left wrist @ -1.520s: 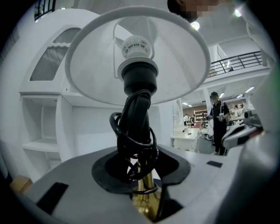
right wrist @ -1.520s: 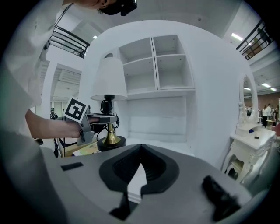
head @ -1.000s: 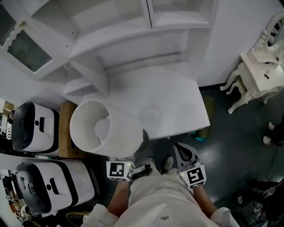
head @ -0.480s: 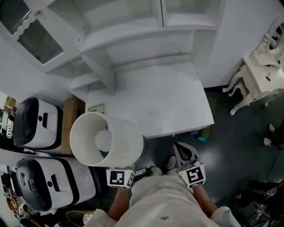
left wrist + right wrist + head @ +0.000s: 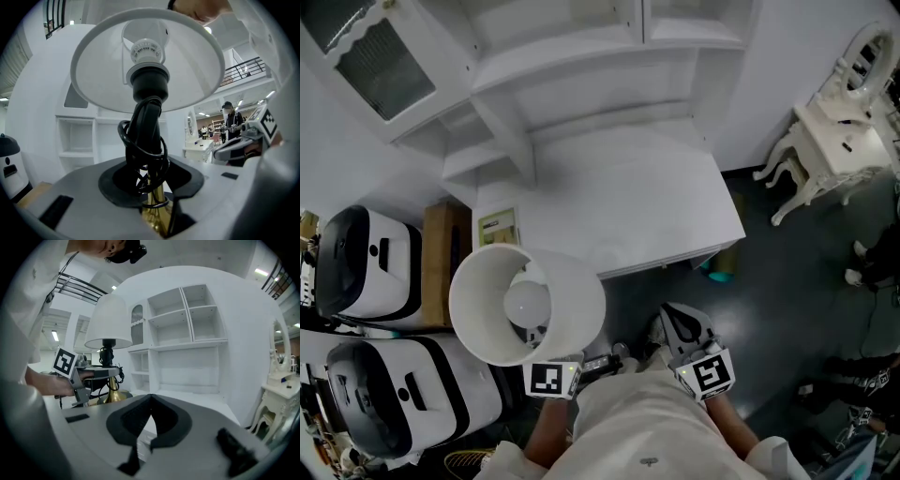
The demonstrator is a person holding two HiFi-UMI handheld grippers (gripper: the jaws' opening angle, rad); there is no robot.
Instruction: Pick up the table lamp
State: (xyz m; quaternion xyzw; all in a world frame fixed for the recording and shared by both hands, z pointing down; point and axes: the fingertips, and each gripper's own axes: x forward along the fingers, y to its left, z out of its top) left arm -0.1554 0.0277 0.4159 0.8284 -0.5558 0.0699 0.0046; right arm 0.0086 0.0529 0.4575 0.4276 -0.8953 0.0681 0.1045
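Note:
The table lamp has a wide white shade (image 5: 528,305), a black socket, a brass stem (image 5: 153,213) and a black cord coiled round the stem. It hangs in the air beside the white desk (image 5: 619,197), off its front left corner. My left gripper (image 5: 152,190) is shut on the brass stem just below the cord coil; in the head view the shade hides its jaws. From the right gripper view the lamp (image 5: 108,322) and the left gripper (image 5: 101,373) show at the left. My right gripper (image 5: 680,323) is shut, holds nothing and hovers over the dark floor in front of the desk.
The desk carries white shelves (image 5: 581,56) at its back. Two white rounded machines (image 5: 366,262) and a wooden box (image 5: 445,272) stand at the left. An ornate white dressing table (image 5: 830,150) stands at the right. Dark floor lies below both grippers.
The lamp, held in my left gripper, has drawn back from the desk's edge toward the person. The right gripper has drawn back with it, still shut.

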